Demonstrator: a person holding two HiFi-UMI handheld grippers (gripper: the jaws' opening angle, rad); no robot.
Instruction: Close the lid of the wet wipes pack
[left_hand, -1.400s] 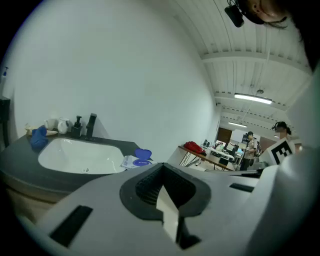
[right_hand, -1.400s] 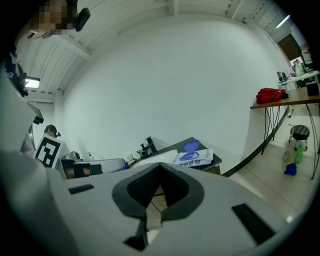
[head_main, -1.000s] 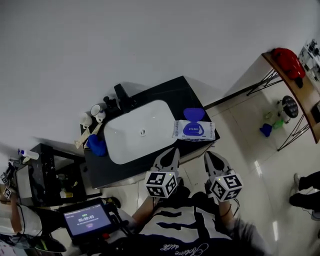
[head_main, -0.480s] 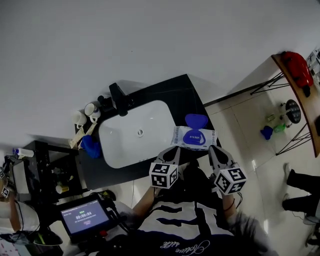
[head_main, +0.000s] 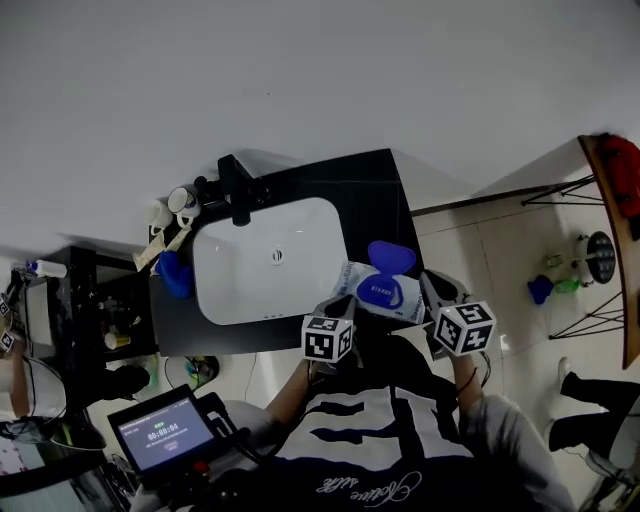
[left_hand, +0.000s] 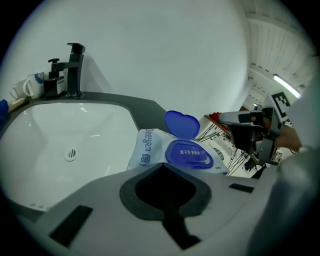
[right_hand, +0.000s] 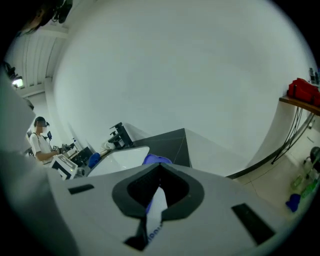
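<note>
The wet wipes pack (head_main: 372, 290) lies at the right end of the dark counter (head_main: 365, 195), beside the white basin (head_main: 262, 268). Its blue lid (head_main: 390, 257) stands open above the blue collar. In the left gripper view the pack (left_hand: 150, 147) sits just beyond the jaws, lid (left_hand: 182, 123) up. My left gripper (head_main: 340, 302) is shut at the pack's near left corner. My right gripper (head_main: 433, 287) is shut too, close to the pack's right end; through its slit I see a white strip of the pack (right_hand: 156, 205). Neither visibly holds it.
A black faucet (head_main: 238, 188), cups (head_main: 178, 206) and a blue object (head_main: 170, 275) stand left of the basin. A dark rack (head_main: 100, 315) is further left, a lit screen (head_main: 160, 430) below it. A wooden shelf (head_main: 608, 230) stands at the right over the tiled floor.
Both grippers have moved forward until they flank the pack. The head view has shifted with them. The lid stays open.
</note>
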